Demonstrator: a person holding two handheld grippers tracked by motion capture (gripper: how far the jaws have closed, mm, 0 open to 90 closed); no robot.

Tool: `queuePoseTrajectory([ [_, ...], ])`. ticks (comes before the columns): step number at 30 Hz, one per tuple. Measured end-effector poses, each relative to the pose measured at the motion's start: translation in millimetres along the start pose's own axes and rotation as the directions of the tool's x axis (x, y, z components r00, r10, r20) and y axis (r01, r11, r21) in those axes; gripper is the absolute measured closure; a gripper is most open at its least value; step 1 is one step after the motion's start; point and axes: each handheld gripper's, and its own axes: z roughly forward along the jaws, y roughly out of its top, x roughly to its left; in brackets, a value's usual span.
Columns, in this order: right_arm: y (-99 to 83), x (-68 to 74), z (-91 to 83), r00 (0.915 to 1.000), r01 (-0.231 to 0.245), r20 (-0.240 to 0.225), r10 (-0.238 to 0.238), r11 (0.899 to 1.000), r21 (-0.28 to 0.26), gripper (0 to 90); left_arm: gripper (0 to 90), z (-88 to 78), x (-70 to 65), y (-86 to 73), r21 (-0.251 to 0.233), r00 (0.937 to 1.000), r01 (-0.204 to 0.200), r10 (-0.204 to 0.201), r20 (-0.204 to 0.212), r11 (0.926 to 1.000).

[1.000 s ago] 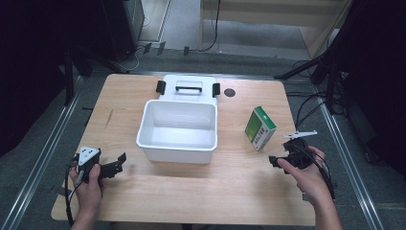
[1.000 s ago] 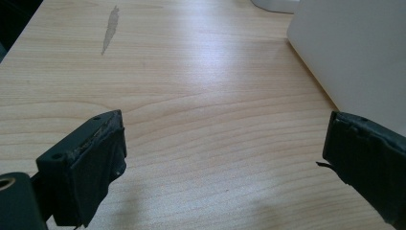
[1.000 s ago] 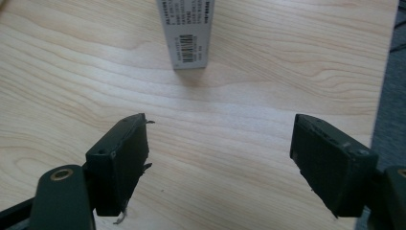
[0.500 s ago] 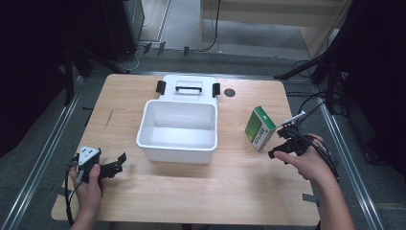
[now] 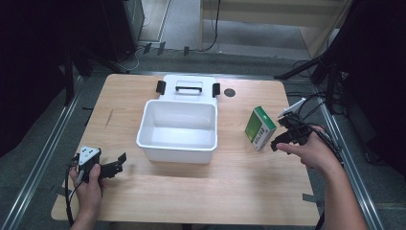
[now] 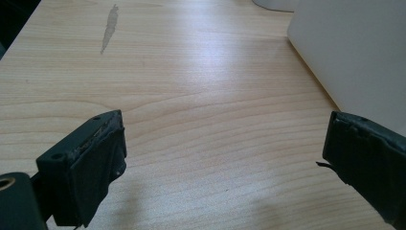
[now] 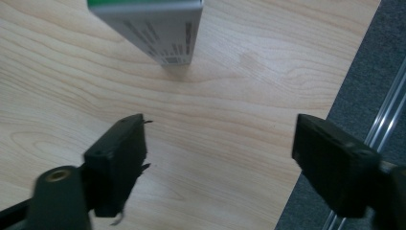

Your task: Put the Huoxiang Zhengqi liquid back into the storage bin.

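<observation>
Lab — railed test table [image 5: 239, 191], cables [image 5: 215, 28]

The green-and-white cardboard box [image 7: 153, 28] carries rows of small dark print on its grey-white side panel in the right gripper view (too small and blurred to read). Nothing else bears any lettering, number or sign.

A green-and-white carton [image 5: 259, 127] stands upright on the table [image 5: 249, 191], just ahead of the right claw [image 5: 282, 135], outside its parted jaws, untouched.
</observation>
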Motion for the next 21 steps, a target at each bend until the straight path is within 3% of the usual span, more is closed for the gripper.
queuePoseTrajectory([
  [15, 29.2, 1.8, -13.3, 0.9962, 0.018, -0.085, -0.016, 1.000, 0.023, 30.7, 2.1, 0.1, 0.3, 0.0, 0.000, 1.0000, 0.001, -0.001, 0.004, 1.0000],
  [21, 39.9, 9.8, -17.9, 0.9932, 0.062, -0.100, -0.060, 0.998, 0.019, 33.7, 2.1, 0.4, 0.4, 0.1, 0.000, 1.0000, 0.003, -0.003, 0.006, 1.0000],
])
